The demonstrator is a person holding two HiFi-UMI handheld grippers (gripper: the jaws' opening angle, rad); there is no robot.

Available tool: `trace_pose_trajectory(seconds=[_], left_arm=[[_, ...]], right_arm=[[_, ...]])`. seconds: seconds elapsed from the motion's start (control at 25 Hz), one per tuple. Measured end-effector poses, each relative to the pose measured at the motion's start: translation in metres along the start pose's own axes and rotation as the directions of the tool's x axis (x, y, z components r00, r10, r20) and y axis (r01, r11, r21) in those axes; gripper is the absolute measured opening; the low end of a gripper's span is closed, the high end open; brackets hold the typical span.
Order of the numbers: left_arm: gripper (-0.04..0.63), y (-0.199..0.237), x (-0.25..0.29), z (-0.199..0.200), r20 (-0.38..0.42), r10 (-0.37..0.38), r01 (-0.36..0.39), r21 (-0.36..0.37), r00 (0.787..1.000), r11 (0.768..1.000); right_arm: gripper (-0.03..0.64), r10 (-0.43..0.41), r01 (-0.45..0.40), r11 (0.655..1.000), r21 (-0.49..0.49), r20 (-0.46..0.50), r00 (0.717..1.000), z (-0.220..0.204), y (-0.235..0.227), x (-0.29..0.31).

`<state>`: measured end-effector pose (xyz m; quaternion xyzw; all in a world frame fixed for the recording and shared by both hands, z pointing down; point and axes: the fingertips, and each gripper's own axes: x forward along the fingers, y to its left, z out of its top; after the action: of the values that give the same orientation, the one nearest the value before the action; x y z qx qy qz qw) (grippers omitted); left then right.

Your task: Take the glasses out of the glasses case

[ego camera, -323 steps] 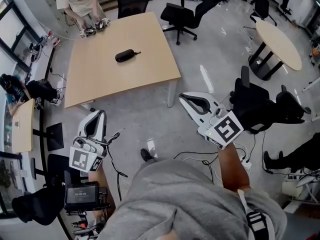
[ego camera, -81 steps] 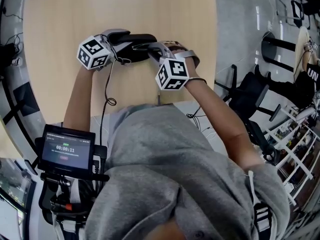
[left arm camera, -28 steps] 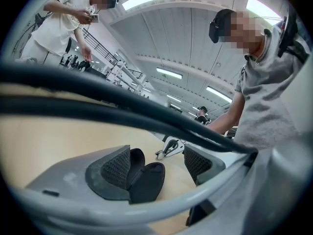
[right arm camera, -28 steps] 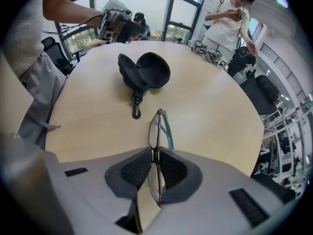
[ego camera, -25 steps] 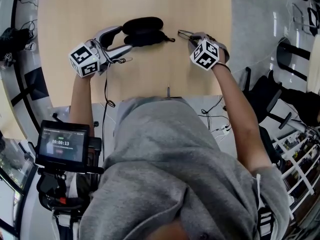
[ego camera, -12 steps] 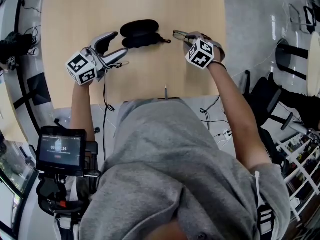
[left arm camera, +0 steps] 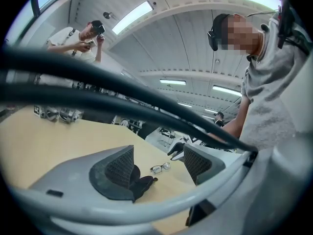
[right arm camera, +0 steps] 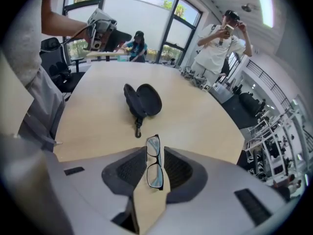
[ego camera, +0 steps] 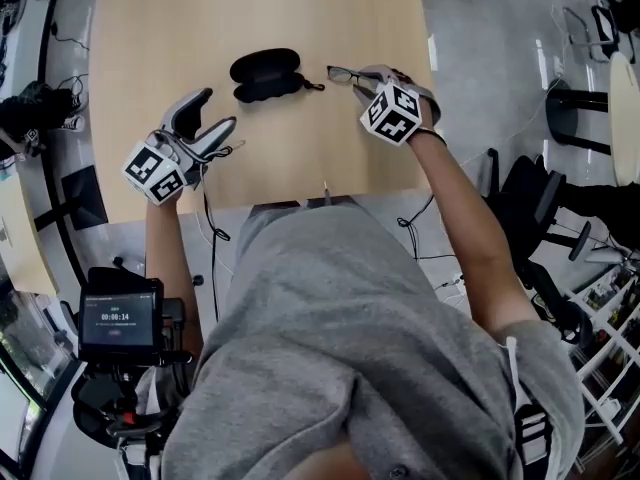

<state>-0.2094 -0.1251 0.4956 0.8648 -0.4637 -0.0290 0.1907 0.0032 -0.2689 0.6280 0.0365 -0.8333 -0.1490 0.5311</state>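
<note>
The black glasses case lies open on the wooden table, its cord toward the dark-framed glasses to its right. In the right gripper view the glasses lie flat on the table between the jaws of my right gripper. These jaws have just been opening and stand wide, off the frame. The case is beyond them. My left gripper hovers open and empty, left of the case and nearer the table's front edge. Its view shows the case, the glasses and the right gripper.
A person with a phone stands at the table's far side. Office chairs are on the floor to the right. A handheld screen unit hangs low at the left. A cable trails from the left gripper over the table's near edge.
The right gripper's jaws have opened and risen, leaving the glasses on the table. The left gripper has drawn back from the case toward the near edge and lifted.
</note>
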Motion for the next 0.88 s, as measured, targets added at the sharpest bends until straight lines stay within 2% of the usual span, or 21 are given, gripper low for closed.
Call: trace_pose_trajectory(seconds=[0.12,0.16,0.2,0.32,0.4,0.48,0.52,0.6,0.68,0.76,0.88], left_arm=[[0.319,-0.016,-0.011,0.017,0.061,0.057,-0.058,0.019,0.996,0.998],[0.318,-0.021,-0.015,0.023,0.084,0.073,-0.075,0.024,0.994,0.997],[0.316,-0.027,-0.019,0.03,0.107,0.086,-0.09,0.031,0.991,0.995],[0.285,-0.052,-0.028,0.051,0.164,0.11,-0.123,0.07,0.98,0.99],[0.213,-0.07,-0.035,0.067,0.199,0.129,-0.151,0.096,0.972,0.984],[0.073,-0.083,-0.043,0.083,0.243,0.168,-0.199,0.111,0.955,0.974],[0.027,-0.089,-0.048,0.092,0.27,0.191,-0.227,0.111,0.944,0.967],[0.006,-0.101,-0.056,0.109,0.319,0.235,-0.277,0.092,0.918,0.957],[0.006,-0.117,-0.065,0.124,0.355,0.265,-0.306,0.066,0.897,0.95],[0.005,-0.135,-0.074,0.135,0.383,0.276,-0.327,0.072,0.882,0.942],[0.005,-0.162,-0.087,0.146,0.397,0.281,-0.36,0.14,0.874,0.922]], right_arm=[[0.095,-0.064,0.057,0.996,0.063,0.115,0.991,0.023,-0.008,-0.031],[0.054,-0.084,0.071,0.994,0.088,0.159,0.984,0.032,-0.011,-0.043],[0.018,-0.104,0.081,0.99,0.116,0.206,0.973,0.042,-0.014,-0.056],[0.008,-0.151,0.083,0.975,0.207,0.343,0.927,0.072,-0.019,-0.098],[0.008,-0.167,0.047,0.961,0.273,0.432,0.886,0.092,-0.02,-0.131],[0.008,-0.173,-0.015,0.942,0.334,0.526,0.833,0.11,-0.021,-0.163],[0.008,-0.178,-0.045,0.934,0.355,0.571,0.801,0.118,-0.021,-0.179],[0.008,-0.193,-0.09,0.922,0.378,0.646,0.739,0.131,-0.021,-0.211],[0.008,-0.209,-0.105,0.919,0.381,0.695,0.688,0.14,-0.018,-0.242],[0.008,-0.224,-0.103,0.921,0.376,0.727,0.649,0.146,-0.012,-0.27],[0.008,-0.244,-0.076,0.929,0.361,0.756,0.607,0.153,-0.001,-0.305]])
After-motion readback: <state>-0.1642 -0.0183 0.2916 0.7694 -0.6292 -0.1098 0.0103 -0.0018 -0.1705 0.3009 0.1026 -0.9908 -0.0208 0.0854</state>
